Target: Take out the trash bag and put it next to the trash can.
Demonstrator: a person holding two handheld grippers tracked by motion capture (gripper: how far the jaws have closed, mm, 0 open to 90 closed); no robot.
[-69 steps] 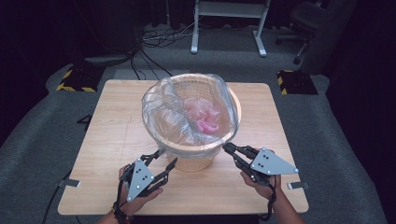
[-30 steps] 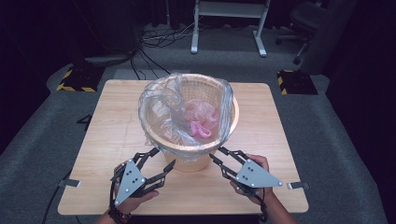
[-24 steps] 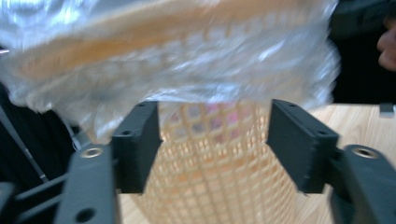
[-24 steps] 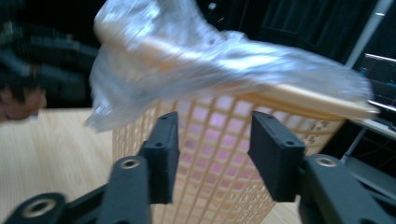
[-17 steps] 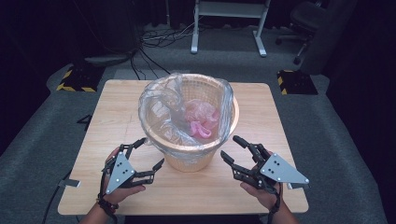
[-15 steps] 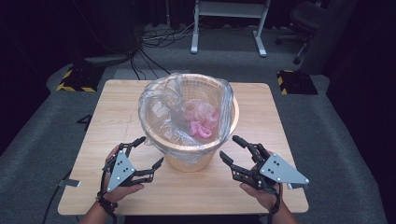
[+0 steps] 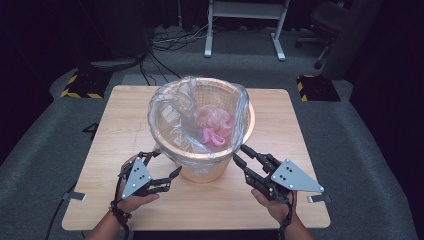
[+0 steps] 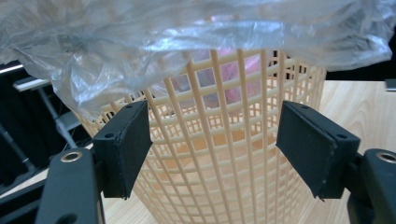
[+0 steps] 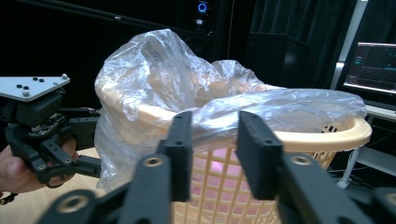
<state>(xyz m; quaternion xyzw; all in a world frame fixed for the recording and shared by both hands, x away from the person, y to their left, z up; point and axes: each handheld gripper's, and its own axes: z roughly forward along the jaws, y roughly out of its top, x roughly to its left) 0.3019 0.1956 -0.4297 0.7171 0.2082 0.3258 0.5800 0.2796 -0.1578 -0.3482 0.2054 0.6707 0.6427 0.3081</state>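
Clear plastic liner (image 7: 172, 117) draped over the rim of a cream lattice basket (image 7: 207, 167), bunched and slack on the 9 o'clock side, pulled thinner toward 3 o'clock. Pink crumpled bag (image 7: 215, 127) inside the basket. Basket standing upright at the middle of the desk (image 7: 125, 107), slightly toward 6 o'clock.

Left hand-held gripper (image 7: 162, 170) at about 7 o'clock of the basket, jaws spread wide, lattice wall between them in the left gripper view but no contact. Right hand-held gripper (image 7: 239, 155) at about 5 o'clock, jaws parted with a narrow gap, level with the liner's edge just under the rim, pinching nothing yet.

Risks, as a judgement: thin film tearing if caught against the lattice; a jaw closing on a lattice bar rather than film; a one-sided pull tipping the light basket or dragging it toward the 6 o'clock edge.
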